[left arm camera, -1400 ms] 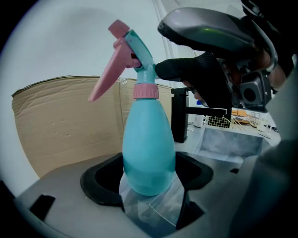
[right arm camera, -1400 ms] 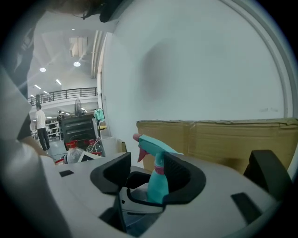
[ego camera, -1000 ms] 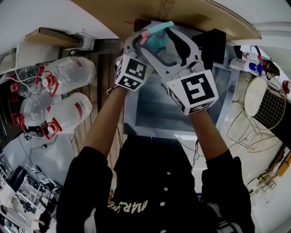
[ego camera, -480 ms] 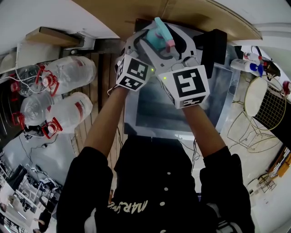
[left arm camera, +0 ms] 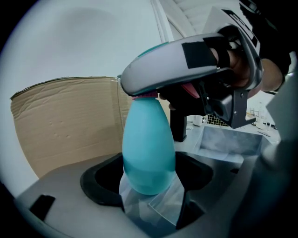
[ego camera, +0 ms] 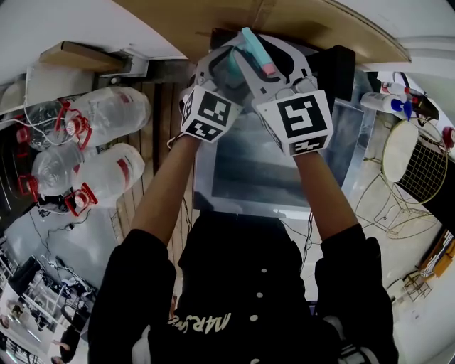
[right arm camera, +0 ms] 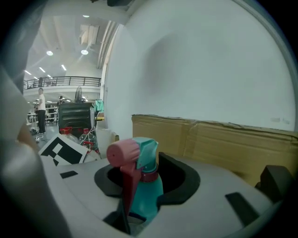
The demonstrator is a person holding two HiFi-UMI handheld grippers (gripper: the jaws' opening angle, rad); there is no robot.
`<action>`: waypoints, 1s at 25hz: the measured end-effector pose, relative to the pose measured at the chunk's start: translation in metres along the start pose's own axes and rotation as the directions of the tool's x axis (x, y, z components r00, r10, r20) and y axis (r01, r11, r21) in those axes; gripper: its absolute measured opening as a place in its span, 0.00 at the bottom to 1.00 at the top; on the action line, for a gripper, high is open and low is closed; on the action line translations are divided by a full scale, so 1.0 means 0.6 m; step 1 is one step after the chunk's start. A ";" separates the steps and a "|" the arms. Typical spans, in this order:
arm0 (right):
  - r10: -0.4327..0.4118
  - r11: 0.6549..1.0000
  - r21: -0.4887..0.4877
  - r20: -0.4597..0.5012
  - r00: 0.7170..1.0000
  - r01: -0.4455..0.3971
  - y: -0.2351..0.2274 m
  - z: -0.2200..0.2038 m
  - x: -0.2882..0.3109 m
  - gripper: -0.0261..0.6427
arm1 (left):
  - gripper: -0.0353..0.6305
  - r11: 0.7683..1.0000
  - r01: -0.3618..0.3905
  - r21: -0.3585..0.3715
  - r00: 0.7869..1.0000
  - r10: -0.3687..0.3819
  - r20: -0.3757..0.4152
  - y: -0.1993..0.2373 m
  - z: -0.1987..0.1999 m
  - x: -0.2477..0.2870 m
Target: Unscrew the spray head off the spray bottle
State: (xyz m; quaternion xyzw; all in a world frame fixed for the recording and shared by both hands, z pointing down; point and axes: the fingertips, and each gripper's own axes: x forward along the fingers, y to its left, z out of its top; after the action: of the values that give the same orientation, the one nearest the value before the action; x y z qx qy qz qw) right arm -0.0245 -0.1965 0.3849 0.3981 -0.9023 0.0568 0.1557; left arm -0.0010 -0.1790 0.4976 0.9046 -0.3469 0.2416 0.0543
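Observation:
A teal spray bottle [left arm camera: 148, 148] stands up between my left gripper's [left arm camera: 151, 195] jaws, which are shut on its lower body. Its spray head [right arm camera: 139, 155], teal with a pink nozzle [right arm camera: 122, 152], sits between the jaws of my right gripper [right arm camera: 142, 209]. Those jaws have just been closing and now hold the head. In the head view the two grippers meet at the top centre. The left gripper [ego camera: 226, 67] is under the bottle and the right gripper [ego camera: 266, 57] is around the spray head [ego camera: 252, 44]. The pink nozzle [ego camera: 269, 69] points to the near right.
A metal tray [ego camera: 284, 170] lies below the grippers. Cardboard [ego camera: 284, 18] stands behind it, with a black box [ego camera: 334, 71] at its right. Large clear water jugs [ego camera: 106, 114] lie on the floor at left. A wire basket [ego camera: 419, 163] and small bottles [ego camera: 387, 99] are at right.
The pink nozzle pointed left a second ago and now points to the near right. My right gripper's jaws have narrowed around the spray head. The left gripper has kept still.

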 end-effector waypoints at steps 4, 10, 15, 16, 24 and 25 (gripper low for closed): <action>0.041 0.998 -0.044 -0.005 0.999 -0.042 0.004 0.001 0.000 0.28 | 0.60 1.000 0.004 0.002 1.000 -0.004 -0.001 -0.001 -0.001 0.000; 0.130 0.989 -0.072 -0.020 0.991 -0.131 0.009 0.001 -0.002 0.27 | 0.60 1.000 0.027 0.008 1.000 -0.027 0.005 -0.004 -0.002 -0.001; 0.165 0.982 -0.093 -0.028 0.986 -0.167 0.010 0.001 -0.006 0.27 | 0.60 0.999 0.035 0.016 0.999 -0.035 0.007 -0.005 -0.001 -0.001; 0.167 0.982 -0.090 -0.028 0.986 -0.168 0.009 0.000 -0.006 0.27 | 0.60 0.999 0.036 0.015 0.999 -0.036 0.008 -0.006 -0.001 -0.002; 0.105 0.994 -0.030 -0.021 0.994 -0.106 0.002 0.002 -0.014 0.39 | 0.60 1.000 0.030 0.007 1.000 -0.030 0.006 -0.004 -0.001 -0.003; 0.093 0.995 -0.018 -0.020 0.995 -0.093 0.000 0.004 -0.022 0.42 | 0.60 1.000 0.030 0.007 1.000 -0.030 0.006 -0.004 0.000 -0.002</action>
State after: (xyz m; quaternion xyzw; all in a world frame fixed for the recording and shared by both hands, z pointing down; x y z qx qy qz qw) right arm -0.0167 -0.1879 0.3785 0.3535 -0.9188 0.0593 0.1654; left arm -0.0004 -0.1763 0.4972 0.9107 -0.3325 0.2391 0.0535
